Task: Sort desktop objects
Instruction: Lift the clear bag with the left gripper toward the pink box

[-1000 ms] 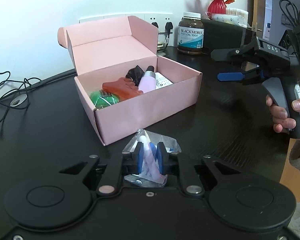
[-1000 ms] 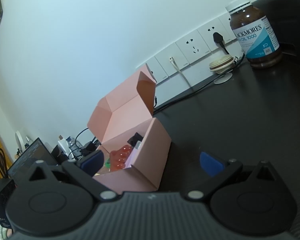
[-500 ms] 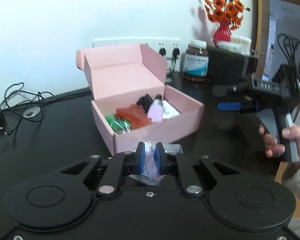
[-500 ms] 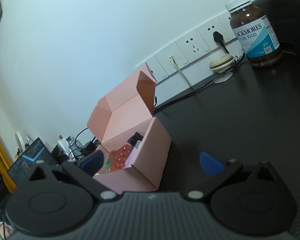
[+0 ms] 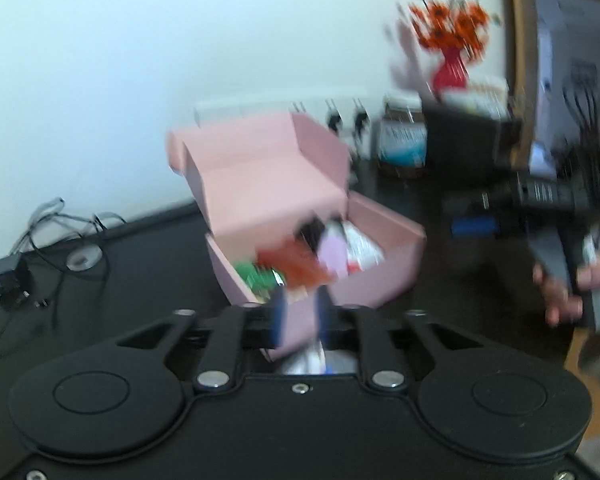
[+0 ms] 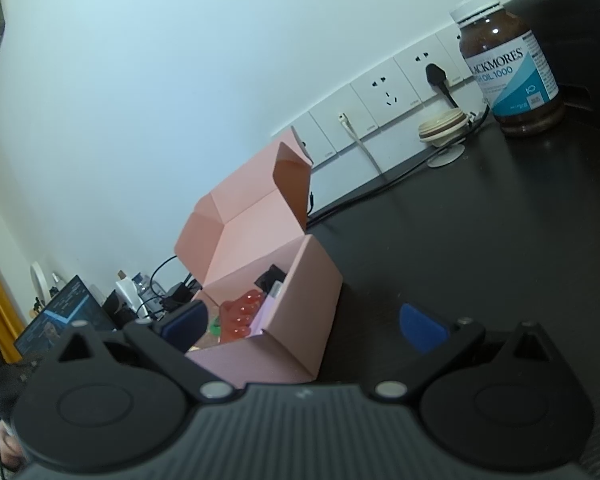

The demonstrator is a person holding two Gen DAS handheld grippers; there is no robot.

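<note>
An open pink box (image 5: 372,284) (image 6: 300,304) stands on the black desk. It holds a green item (image 5: 256,276), a red piece (image 5: 296,264), a lilac bottle (image 5: 332,252) and a white packet (image 5: 360,248). My left gripper (image 5: 300,312) hovers before the box's front wall, blurred, and its jaws are opening. A clear plastic packet (image 5: 316,358) lies low between the fingers near their base, and the pads do not press on it. My right gripper (image 6: 302,324) (image 5: 472,226) is held right of the box, open wide, with nothing between its fingers.
A brown Blackmores bottle (image 6: 508,76) (image 5: 402,144) stands by the wall sockets (image 6: 384,92). A red vase of orange flowers (image 5: 452,68) is at the back right. Cables and an adapter (image 5: 8,284) lie left. A lit screen (image 6: 60,320) sits beyond the box.
The left jaws have parted and let go of the plastic packet, which has slipped down toward the gripper's base. The left view rose slightly. The right gripper has not moved.
</note>
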